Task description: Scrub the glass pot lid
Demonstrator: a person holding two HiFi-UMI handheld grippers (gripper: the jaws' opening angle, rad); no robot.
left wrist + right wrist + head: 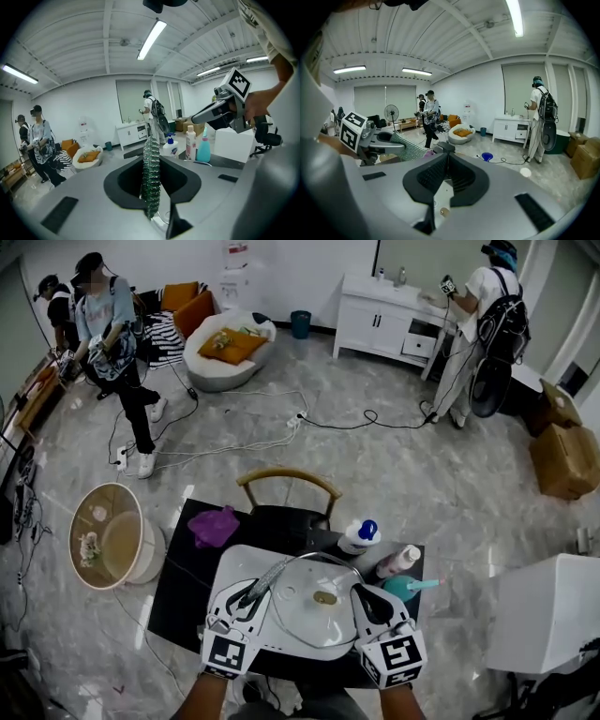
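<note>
Glass lid [298, 617] in right tongs [359, 591]

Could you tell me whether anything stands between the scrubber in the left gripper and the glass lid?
Nothing visible does. The left gripper holds the scrubber directly over the left side of the lid, while the right gripper grips its right rim. The bottles stand behind the lid, off that path.
</note>
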